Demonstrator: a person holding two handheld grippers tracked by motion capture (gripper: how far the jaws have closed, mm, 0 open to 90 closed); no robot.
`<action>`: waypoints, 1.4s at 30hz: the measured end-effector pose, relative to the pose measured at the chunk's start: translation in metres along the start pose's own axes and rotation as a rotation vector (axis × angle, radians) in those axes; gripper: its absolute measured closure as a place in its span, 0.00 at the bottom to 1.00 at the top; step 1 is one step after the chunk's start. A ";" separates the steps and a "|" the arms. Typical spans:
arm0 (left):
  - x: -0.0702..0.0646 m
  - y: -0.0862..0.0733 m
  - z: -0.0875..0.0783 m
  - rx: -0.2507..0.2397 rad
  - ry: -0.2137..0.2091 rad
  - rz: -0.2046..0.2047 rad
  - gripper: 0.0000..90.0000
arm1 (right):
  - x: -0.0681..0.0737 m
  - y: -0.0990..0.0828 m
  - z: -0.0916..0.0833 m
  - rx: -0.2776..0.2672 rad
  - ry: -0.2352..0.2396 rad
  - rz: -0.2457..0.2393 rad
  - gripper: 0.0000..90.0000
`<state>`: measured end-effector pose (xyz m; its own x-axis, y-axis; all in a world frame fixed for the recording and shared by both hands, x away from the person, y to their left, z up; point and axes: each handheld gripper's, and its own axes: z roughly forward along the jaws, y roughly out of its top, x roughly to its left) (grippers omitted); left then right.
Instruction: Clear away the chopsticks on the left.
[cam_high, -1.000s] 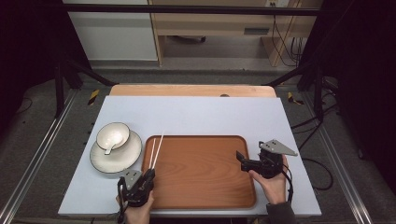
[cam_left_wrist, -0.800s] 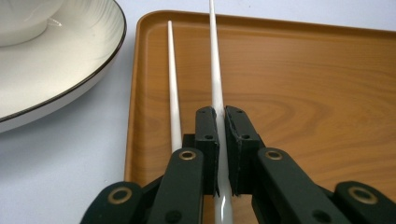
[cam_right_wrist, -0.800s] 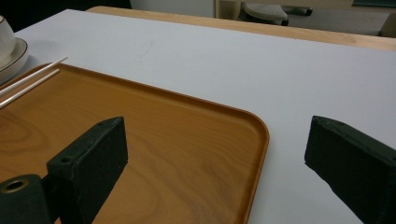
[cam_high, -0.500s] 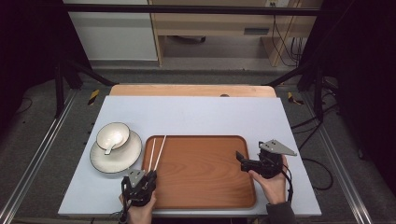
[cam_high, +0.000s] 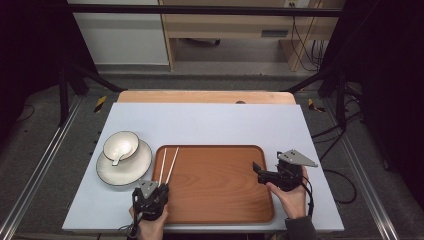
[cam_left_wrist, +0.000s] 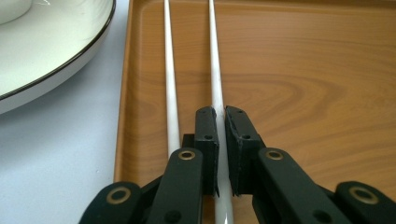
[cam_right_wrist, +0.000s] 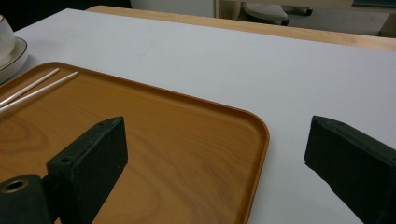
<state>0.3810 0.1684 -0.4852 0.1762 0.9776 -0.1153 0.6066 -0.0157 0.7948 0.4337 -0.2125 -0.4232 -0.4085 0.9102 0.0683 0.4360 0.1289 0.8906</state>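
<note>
White thin chopsticks (cam_left_wrist: 169, 70) are laid at the left of the brown wooden tray (cam_high: 220, 185); one is pinched by the left tool (cam_left_wrist: 220, 112). The right tool (cam_right_wrist: 215, 154) is held wide apart.

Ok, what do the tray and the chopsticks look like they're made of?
Tray: wood-grain pattern under a smooth satin sheen, so likely laminate or moulded plastic, not bare wood. Chopsticks: plain white, smooth and slightly glossy, probably plastic or melamine. The left tongs are closed on one of them.
</note>
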 end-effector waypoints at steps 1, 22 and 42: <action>0.000 0.000 0.001 0.010 -0.003 0.005 0.93 | 0.000 0.000 0.000 -0.001 0.001 -0.001 0.07; 0.013 0.029 -0.017 -0.059 -0.170 0.114 0.69 | -0.004 0.001 -0.004 -0.015 -0.007 0.016 0.07; 0.077 0.053 -0.030 -0.058 -0.348 0.273 0.30 | -0.016 -0.001 -0.009 -0.021 -0.042 0.038 0.07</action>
<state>0.4036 0.2488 -0.4338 0.5803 0.8103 -0.0821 0.4592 -0.2422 0.8547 0.4324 -0.2313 -0.4209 -0.3578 0.9300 0.0841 0.4333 0.0856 0.8972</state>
